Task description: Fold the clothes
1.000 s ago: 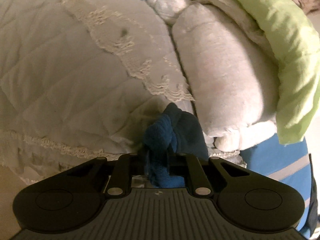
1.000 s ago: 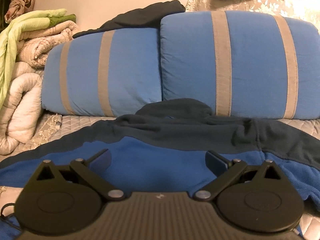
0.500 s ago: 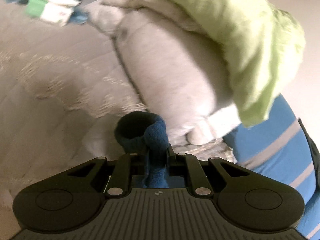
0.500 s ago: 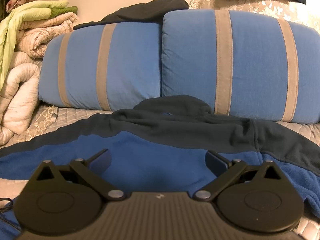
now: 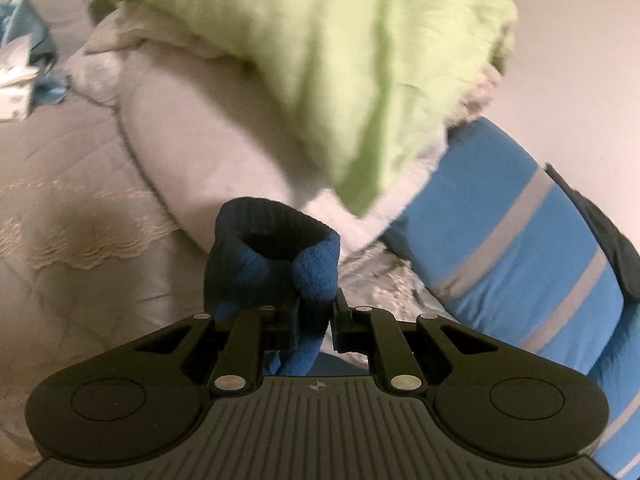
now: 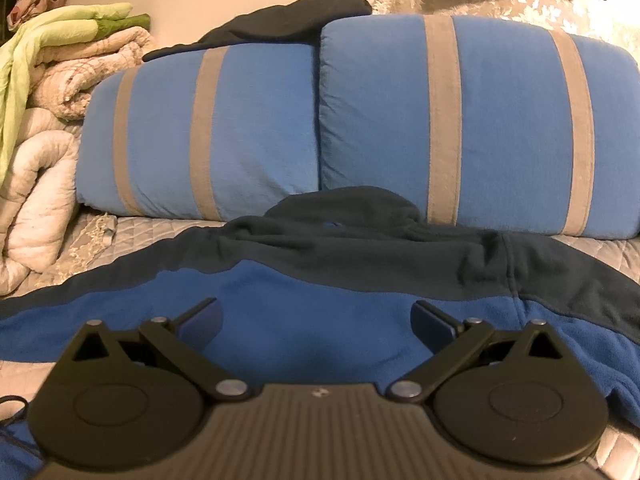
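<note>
A blue and navy fleece jacket lies spread on the bed, its navy collar against the pillows. My right gripper is open and empty just above the jacket's blue body. My left gripper is shut on the jacket's sleeve cuff, a blue fleece end with a dark ribbed opening, held up above the bedspread. The rest of the sleeve is hidden below the left gripper.
Two blue pillows with grey stripes stand behind the jacket. A rolled white quilt under a green blanket is stacked at the left. A dark garment lies on the pillows. The bedspread is quilted with lace trim.
My left gripper has lifted and swung right with the cuff; the quilt stack and a blue pillow came into its view. The right gripper stayed open and moved slightly closer to the jacket.
</note>
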The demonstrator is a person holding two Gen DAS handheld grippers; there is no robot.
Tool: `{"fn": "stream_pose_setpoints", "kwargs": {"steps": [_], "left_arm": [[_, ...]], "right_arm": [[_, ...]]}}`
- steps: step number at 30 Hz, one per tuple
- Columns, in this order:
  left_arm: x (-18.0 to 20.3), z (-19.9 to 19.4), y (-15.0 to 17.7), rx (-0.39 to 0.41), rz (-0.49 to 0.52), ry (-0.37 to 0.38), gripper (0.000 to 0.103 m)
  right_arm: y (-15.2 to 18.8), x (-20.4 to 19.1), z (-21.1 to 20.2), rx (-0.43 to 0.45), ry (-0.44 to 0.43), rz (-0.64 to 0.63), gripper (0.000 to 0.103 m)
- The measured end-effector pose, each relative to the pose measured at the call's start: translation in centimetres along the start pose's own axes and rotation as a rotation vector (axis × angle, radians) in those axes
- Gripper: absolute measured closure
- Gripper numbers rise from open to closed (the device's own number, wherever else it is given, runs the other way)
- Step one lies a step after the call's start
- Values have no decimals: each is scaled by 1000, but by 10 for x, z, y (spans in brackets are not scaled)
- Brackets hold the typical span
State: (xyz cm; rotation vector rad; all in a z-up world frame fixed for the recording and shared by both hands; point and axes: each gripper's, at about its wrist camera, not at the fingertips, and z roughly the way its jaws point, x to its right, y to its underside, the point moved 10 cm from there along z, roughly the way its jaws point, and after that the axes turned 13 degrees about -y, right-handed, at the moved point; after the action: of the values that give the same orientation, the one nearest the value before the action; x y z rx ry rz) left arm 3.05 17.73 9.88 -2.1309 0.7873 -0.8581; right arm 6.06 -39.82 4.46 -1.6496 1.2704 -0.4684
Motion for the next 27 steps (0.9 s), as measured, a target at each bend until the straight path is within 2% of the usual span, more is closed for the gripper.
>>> {"fn": "stream_pose_setpoints", "kwargs": {"steps": [8,11,15,27], "left_arm": [[56,-14,2,26,115,50,89],[80,-20,2,50,191,42,89],[112,-28,6,67,266,66,90],[221,-54,33,109,448,225,90]], "right_arm": [[2,-3,0,-2,-4,-16,0],[2,-3,2,-5,-4,-19,0],[2,-6,2,-7,-11,-25,0],[3,-11,5,-18,-21,-51,0]]}}
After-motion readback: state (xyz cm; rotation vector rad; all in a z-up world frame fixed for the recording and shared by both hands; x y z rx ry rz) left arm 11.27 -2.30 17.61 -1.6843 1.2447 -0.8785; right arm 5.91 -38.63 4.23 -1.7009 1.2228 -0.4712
